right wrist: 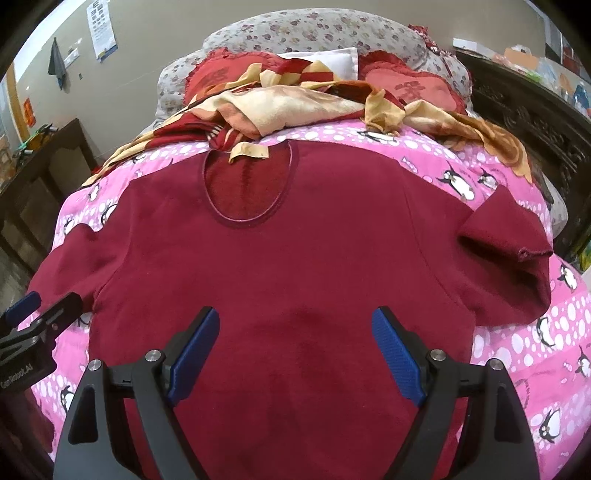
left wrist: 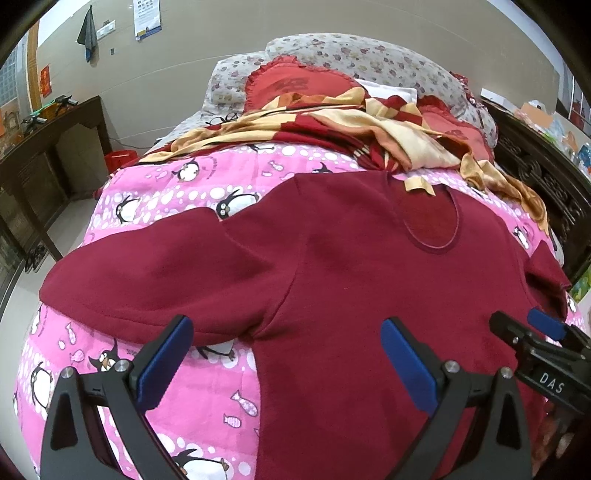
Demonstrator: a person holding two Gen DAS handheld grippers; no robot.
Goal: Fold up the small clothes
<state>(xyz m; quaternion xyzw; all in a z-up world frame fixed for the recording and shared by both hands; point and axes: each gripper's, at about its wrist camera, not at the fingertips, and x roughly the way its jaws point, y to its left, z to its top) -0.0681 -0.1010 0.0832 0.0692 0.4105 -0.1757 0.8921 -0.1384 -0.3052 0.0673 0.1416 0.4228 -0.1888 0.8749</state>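
A dark red long-sleeved top [left wrist: 351, 266] lies spread flat, front up, on a pink penguin-print quilt [left wrist: 207, 387], neckline at the far end. It also shows in the right wrist view [right wrist: 288, 277]. My left gripper [left wrist: 286, 328] is open and empty, hovering over the top's left armpit and lower left body. My right gripper [right wrist: 295, 317] is open and empty above the middle of the top's lower body. The right gripper shows at the right edge of the left wrist view [left wrist: 532, 328]; the left gripper shows at the left edge of the right wrist view [right wrist: 40, 306].
The quilt [right wrist: 517, 354] covers a bed. A crumpled red-and-cream blanket [left wrist: 332, 125] lies beyond the neckline, with red cushions [right wrist: 410, 88] and a floral pillow [right wrist: 314, 29] behind. A dark wooden table [left wrist: 48, 155] stands left; a carved dark headboard [right wrist: 535, 122] stands right.
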